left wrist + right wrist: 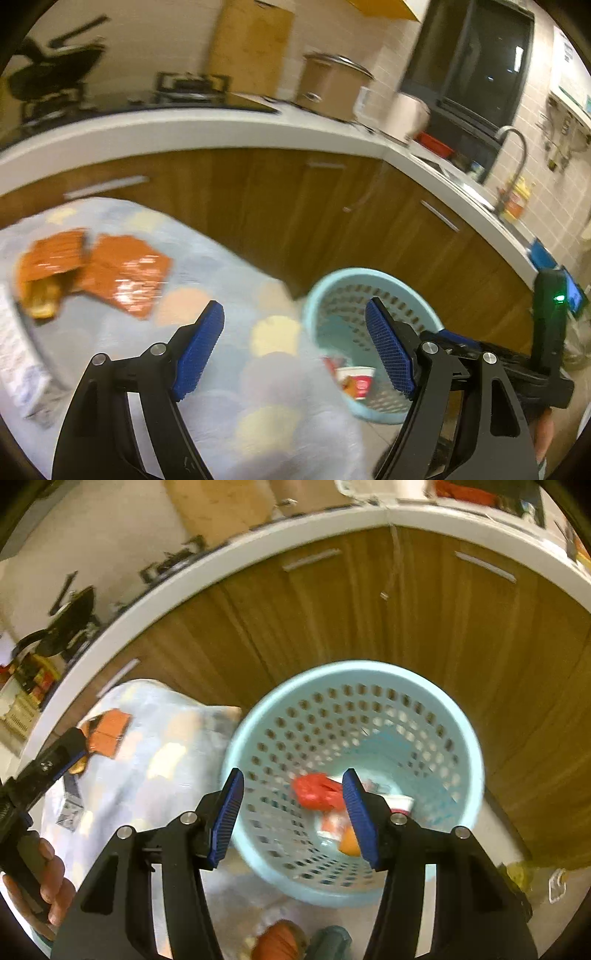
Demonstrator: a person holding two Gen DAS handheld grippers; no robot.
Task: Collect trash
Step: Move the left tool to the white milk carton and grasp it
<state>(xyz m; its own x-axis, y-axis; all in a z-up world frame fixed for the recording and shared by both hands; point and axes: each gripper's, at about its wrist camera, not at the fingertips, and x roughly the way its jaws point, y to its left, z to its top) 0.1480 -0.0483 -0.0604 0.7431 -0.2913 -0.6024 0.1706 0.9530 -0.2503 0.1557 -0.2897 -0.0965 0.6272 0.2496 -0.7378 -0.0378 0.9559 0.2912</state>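
My left gripper (pixel 293 314) is open over a table with a pastel dotted cloth (pixel 221 280), nothing between its fingers. Two orange snack wrappers (pixel 125 277) lie on the cloth to its far left, one with food showing. A pale blue perforated basket (pixel 369 277) stands on the floor beside the table, with a red-and-white cup (pixel 356 380) inside. My right gripper (pixel 292 779) hangs open above the basket (pixel 369 668), its pads touching nothing. Below it, inside the basket, lie a red wrapper (pixel 314 790), the cup (pixel 399 805) and an orange scrap (pixel 349 843).
Wooden cabinets (pixel 332 609) under a white counter (pixel 184 129) curve close behind the basket. On the counter are a stove (pixel 192 88), a pot (pixel 332 85) and a sink tap (pixel 517 155). A white box (pixel 18 354) lies at the table's left edge. A hand (pixel 48 886) holds the left gripper.
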